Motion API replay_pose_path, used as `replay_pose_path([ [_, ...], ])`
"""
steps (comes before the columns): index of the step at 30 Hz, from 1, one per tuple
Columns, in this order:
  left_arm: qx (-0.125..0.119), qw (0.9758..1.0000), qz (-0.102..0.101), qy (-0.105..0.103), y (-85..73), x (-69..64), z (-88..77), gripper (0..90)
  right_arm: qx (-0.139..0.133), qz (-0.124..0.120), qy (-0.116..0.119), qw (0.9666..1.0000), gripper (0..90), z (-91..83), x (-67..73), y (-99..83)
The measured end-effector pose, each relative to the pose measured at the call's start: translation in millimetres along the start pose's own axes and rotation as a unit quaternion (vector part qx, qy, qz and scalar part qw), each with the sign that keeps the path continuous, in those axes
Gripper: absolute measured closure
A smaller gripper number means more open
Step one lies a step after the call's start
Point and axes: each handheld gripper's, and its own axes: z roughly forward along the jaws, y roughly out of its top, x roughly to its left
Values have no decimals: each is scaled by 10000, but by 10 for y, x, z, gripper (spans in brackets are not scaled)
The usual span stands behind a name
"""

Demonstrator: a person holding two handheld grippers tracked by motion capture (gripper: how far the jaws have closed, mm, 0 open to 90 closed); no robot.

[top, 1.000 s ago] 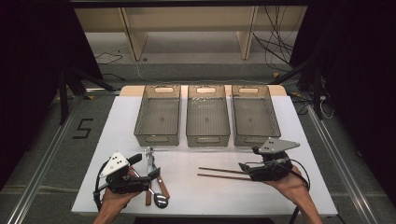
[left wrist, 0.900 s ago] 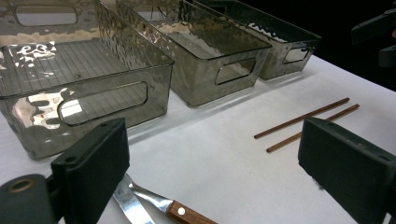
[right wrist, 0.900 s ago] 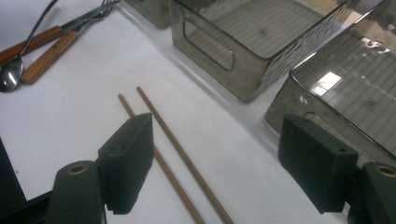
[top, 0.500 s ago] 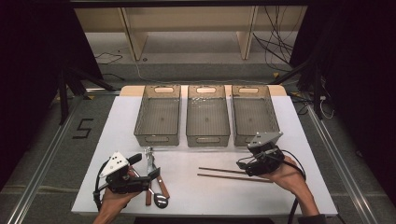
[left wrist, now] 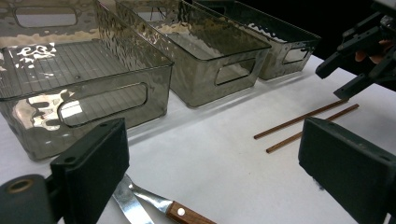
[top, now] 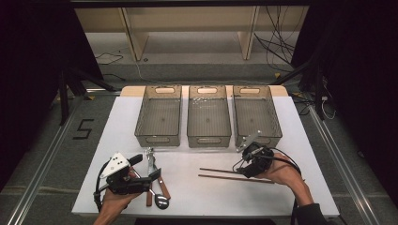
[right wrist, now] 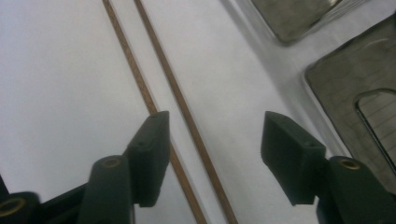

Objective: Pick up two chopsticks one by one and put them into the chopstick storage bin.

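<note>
Right gripper [right wrist: 212, 156]: jaws half apart, just been closing, pads clear of the two chopsticks [right wrist: 163, 79]; one stick between them, the other under the left pad. Chopsticks flat on white table [top: 197, 192], side by side, just before the right bin [top: 256, 115].

Left gripper [left wrist: 212, 163]: jaws wide, empty, above a wooden-handled utensil [left wrist: 154, 207].

One mark legible: black "5" [top: 84, 128], seemingly taped, on grey floor [top: 56, 154] left of table. Nothing else readable.
</note>
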Motion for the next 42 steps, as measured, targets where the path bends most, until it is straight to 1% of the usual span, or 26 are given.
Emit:
replay_pose_path([
  [2,5,10000,16,0,0,7,-3,78,140,-63,-14,9999,487,39,-6,8],
  [6,-13,10000,-5,7,2,5,-6,78,404,-138,85,9991,535,114,-18,12],
  [9,-12,10000,-1,5,2,4,-6,78,580,-224,103,9980,568,173,-20,17],
  [10,-13,10000,-2,4,2,3,-6,78,580,-224,103,9980,568,173,-20,17],
  [11,-13,10000,-2,0,2,3,-4,78,678,-263,122,9973,590,205,-21,22],
  [14,-1,10000,-1,-5,2,2,-3,78,751,-287,159,9966,610,227,-27,24],
  [15,-7,10000,-1,-5,2,1,-3,78,813,-331,191,9960,631,258,-40,26],
  [20,-7,10000,9,5,2,4,-4,78,883,-393,259,9950,673,294,-44,30],
  [21,-5,10000,3,1,2,1,-4,78,891,-456,267,9946,683,306,-49,30],
  [24,-2,10000,14,11,0,-6,2,77,978,-511,334,9933,705,329,-46,35],
  [28,1,10000,12,25,-1,-6,4,78,1055,-589,353,9920,725,358,-34,45],
  [30,3,10000,16,28,-1,-7,5,78,1052,-597,348,9920,732,367,-28,45],
  [31,3,10000,19,27,-1,-8,5,78,1123,-636,365,9910,749,387,-24,49],
  [32,4,10000,22,29,-1,-9,5,78,1138,-632,359,9908,756,395,-22,50],
  [33,7,10000,25,29,-1,-11,6,78,1183,-681,359,9900,763,407,-29,52],
  [36,14,10000,33,32,-1,-10,6,78,1185,-698,402,9897,779,412,-32,55],
  [39,29,10000,36,40,-3,-7,9,78,1197,-789,437,9887,796,413,-30,59],
  [41,29,10000,36,40,-2,-8,9,78,1195,-805,448,9885,798,414,-32,59],
  [42,25,10000,39,37,-2,-10,9,78,1196,-850,493,9879,801,416,-43,62],
])
